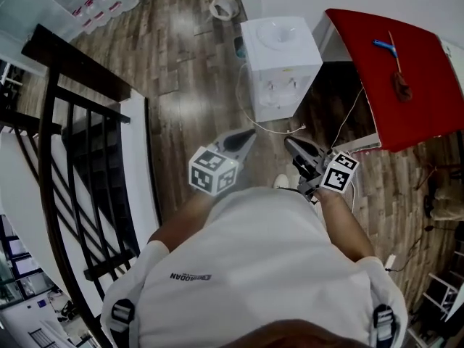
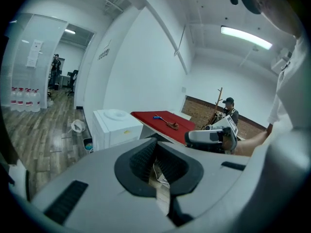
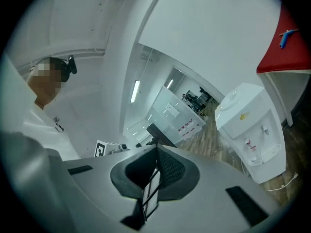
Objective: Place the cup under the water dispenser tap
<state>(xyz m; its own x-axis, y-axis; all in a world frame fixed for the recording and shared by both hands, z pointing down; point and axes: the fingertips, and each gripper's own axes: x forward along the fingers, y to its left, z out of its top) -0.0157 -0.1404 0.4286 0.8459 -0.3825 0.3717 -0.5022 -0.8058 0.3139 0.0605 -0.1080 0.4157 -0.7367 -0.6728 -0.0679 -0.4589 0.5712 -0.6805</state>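
No cup shows in any view. The white water dispenser (image 1: 279, 67) stands on the wood floor ahead of me, also in the left gripper view (image 2: 114, 125). Its two taps (image 3: 257, 142) show in the right gripper view. I hold both grippers close to my body, well short of the dispenser. My left gripper (image 1: 249, 135) points toward it, its tips touching with nothing between them (image 2: 155, 142). My right gripper (image 1: 290, 145) is likewise shut and empty (image 3: 156, 148).
A red table (image 1: 399, 71) stands right of the dispenser, with a blue tool (image 1: 384, 46) and a brown object (image 1: 401, 85) on it. A black stair railing (image 1: 72, 158) runs along the left. A white cable (image 1: 272, 127) lies on the floor. A person (image 2: 227, 108) stands far back.
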